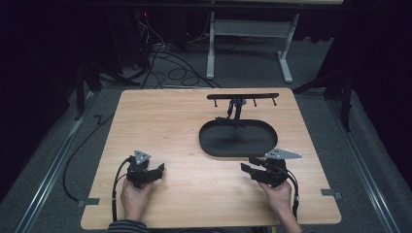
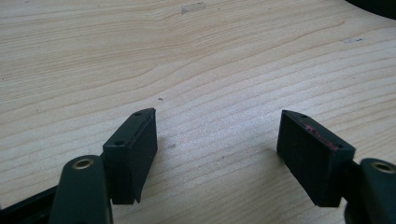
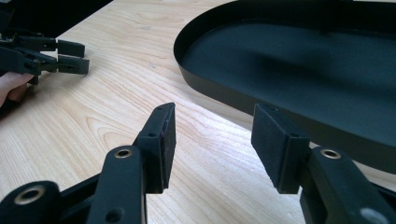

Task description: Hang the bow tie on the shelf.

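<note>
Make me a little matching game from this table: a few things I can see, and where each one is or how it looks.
Things:
1. tray
2. rack
3. left gripper
4. right gripper

Descriptions:
A. thin bar with pegs at the table's far edge
B. open, beside the tray's near rim
C. black oval, empty
D. open, over bare wood at near left

Pairs: 1-C, 2-A, 3-D, 4-B

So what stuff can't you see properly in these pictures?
- The small dark thing at the far end of the black tray, high view: too small and dark to name.
- The tray's far end, right gripper view: cut off by the top and right edges.
- The person's forearms, high view: cut off by the bottom edge.
- The left gripper and right gripper: jaws open and empty, bodies cut off below.
</note>
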The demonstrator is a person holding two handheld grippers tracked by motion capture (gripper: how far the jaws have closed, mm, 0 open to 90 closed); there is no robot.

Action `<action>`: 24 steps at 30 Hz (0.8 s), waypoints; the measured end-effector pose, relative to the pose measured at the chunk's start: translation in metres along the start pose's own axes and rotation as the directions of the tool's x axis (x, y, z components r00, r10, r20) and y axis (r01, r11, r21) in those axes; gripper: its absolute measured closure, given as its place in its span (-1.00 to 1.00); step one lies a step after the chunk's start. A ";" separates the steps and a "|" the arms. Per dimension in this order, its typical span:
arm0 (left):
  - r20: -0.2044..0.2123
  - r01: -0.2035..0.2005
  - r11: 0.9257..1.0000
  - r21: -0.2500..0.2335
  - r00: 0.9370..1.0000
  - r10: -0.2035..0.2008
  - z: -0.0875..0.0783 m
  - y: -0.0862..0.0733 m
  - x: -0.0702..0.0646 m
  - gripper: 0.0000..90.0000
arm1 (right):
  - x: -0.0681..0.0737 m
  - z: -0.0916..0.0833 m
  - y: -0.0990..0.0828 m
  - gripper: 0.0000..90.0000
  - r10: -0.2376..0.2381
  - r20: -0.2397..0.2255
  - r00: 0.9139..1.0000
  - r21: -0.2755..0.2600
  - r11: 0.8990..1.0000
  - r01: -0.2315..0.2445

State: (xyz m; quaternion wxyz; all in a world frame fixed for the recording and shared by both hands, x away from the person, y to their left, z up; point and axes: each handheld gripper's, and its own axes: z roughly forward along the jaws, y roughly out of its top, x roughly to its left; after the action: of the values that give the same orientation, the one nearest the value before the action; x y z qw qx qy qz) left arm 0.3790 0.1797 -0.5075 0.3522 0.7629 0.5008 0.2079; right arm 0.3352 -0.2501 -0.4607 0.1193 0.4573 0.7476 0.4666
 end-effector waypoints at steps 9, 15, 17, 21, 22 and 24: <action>0.000 0.000 1.000 0.000 1.000 0.000 0.000 0.000 0.000 -0.35 | 0.001 0.003 -0.003 0.15 -0.001 -0.006 1.000 0.010 1.000 0.001; 0.000 0.000 1.000 0.000 1.000 0.000 0.000 0.000 0.000 -0.35 | 0.001 0.006 -0.006 0.15 0.000 -0.012 1.000 0.022 1.000 0.000; 0.000 0.000 1.000 0.000 1.000 0.000 0.000 0.000 0.000 -0.35 | 0.001 0.008 -0.007 0.15 0.001 -0.015 1.000 0.025 1.000 -0.001; 0.000 0.000 1.000 0.000 1.000 0.000 0.000 0.000 0.000 -0.35 | 0.003 0.009 -0.009 0.15 -0.009 -0.009 1.000 0.034 0.999 0.009; 0.000 0.000 1.000 0.000 1.000 0.000 0.000 0.000 0.000 -0.35 | 0.004 0.010 -0.009 0.15 -0.014 -0.003 1.000 0.040 0.999 0.014; 0.000 0.000 1.000 0.000 1.000 0.000 0.000 0.000 0.000 -0.35 | 0.004 0.011 -0.010 0.15 -0.023 -0.001 1.000 0.047 0.999 0.023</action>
State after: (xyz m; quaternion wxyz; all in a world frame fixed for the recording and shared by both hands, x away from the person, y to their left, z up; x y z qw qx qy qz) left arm 0.3790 0.1796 -0.5075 0.3524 0.7629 0.5007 0.2078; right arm 0.3339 -0.2420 -0.4738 0.1136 0.4513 0.7636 0.4476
